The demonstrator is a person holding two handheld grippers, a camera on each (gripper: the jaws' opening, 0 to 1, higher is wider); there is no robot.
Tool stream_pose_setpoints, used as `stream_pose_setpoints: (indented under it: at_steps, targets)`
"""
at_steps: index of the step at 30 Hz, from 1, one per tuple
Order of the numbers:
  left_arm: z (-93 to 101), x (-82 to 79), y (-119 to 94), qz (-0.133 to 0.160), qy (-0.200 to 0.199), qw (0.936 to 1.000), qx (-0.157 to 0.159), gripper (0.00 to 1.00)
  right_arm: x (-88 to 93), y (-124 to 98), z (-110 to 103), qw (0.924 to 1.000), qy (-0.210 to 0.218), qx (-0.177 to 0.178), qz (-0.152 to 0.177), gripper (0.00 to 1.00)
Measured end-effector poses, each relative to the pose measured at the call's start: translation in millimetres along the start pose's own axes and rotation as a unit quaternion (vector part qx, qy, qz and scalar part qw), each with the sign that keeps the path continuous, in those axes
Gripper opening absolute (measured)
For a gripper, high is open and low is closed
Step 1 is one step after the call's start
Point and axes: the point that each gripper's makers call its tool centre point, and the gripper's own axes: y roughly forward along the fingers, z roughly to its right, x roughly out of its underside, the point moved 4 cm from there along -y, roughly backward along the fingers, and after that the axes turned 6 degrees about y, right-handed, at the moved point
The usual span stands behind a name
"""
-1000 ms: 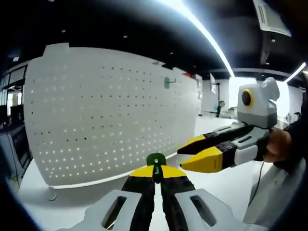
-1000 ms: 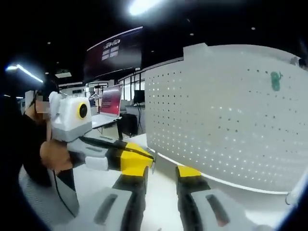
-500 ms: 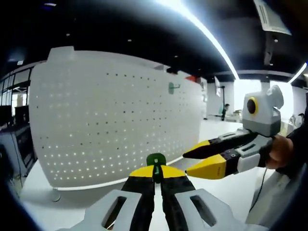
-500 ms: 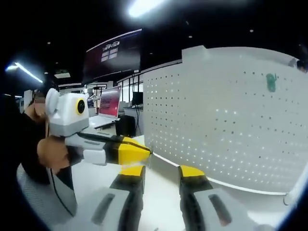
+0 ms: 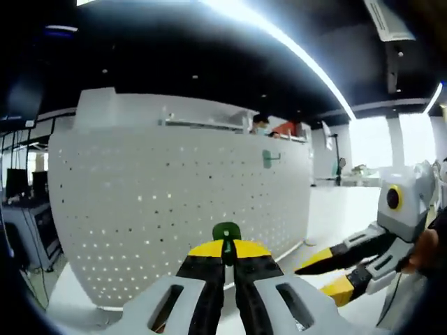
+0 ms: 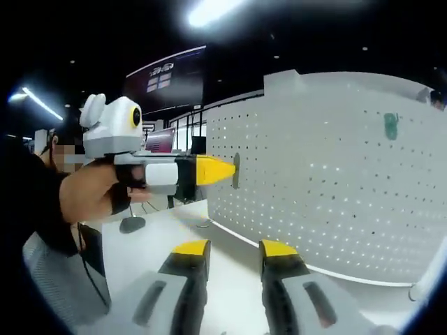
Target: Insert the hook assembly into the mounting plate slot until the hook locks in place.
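Gripping green hook (image 5: 226,233) in left tongs (image 5: 225,259), near pegboard (image 5: 174,209) edge.

We see a white table (image 6: 143,241) carrying an upright white pegboard (image 6: 328,174), its lower edge resting on the tabletop. A small dark object (image 6: 131,224) lies on the table near the person.

The left tool (image 5: 225,252) hides most of the green hook (image 5: 226,232) pinched in it.

A bright ceiling light strip (image 5: 293,42) runs overhead, with a lit monitor (image 6: 159,139) behind a white table (image 6: 150,244).
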Motion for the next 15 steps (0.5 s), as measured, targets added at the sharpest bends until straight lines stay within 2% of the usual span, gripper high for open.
stream_pose_setpoints:
  at_steps: [10,15]
  targets:
    - [-17.4,-42.2,30,0.036,0.022,0.9988,-0.025,0.03,-0.3,-3,8,1.0000,0.003,0.009,0.000,0.26]
    - [-24.1,-56.4,47,0.047,0.032,0.9977,-0.038,0.03,-1.1,-4,10,0.9999,0.005,0.011,0.001,0.26]
